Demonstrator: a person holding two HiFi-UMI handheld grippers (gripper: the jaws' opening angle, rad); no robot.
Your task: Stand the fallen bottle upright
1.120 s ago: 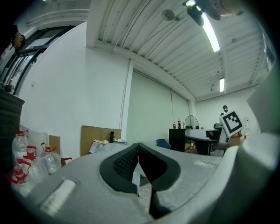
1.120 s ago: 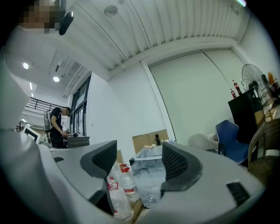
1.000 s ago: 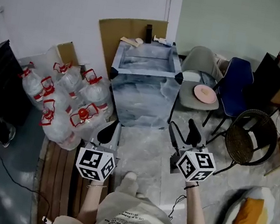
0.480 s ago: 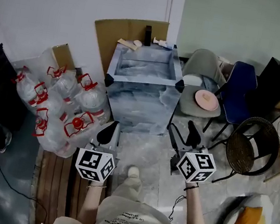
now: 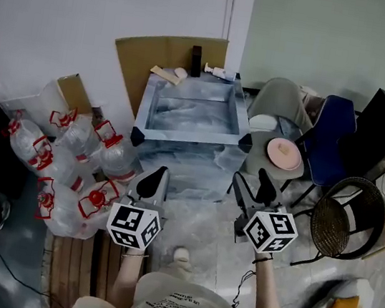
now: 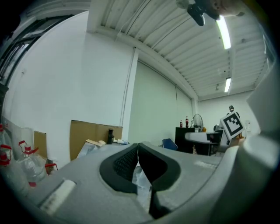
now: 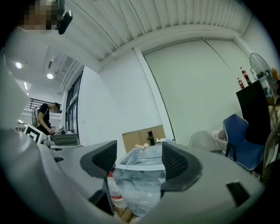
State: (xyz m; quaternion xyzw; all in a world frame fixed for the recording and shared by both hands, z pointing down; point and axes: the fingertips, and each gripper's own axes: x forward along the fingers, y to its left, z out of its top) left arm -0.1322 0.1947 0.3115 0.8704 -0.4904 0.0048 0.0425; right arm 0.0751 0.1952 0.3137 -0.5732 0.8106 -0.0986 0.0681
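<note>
A small white pump bottle (image 5: pixel 220 72) lies on its side at the far edge of the marbled box table (image 5: pixel 188 137), beside an upright dark bottle (image 5: pixel 195 61). The white bottle (image 6: pixel 121 141) also shows small in the left gripper view, and as a pale shape (image 7: pixel 165 140) in the right gripper view. Both grippers hang well short of the table, over the floor. My left gripper (image 5: pixel 151 183) is shut with nothing in it, its pads pressed together. My right gripper (image 5: pixel 252 188) is open and empty.
Several large water jugs with red caps (image 5: pixel 67 166) are heaped at the left. A cardboard sheet (image 5: pixel 157 57) leans behind the table. A grey chair with a pink plate (image 5: pixel 283 153), a blue chair (image 5: pixel 330 128) and a wicker chair (image 5: pixel 345 217) stand at the right.
The table, jugs and chairs have slid lower and nearer in the head view as I stepped forward. Both grippers keep their pose and state.
</note>
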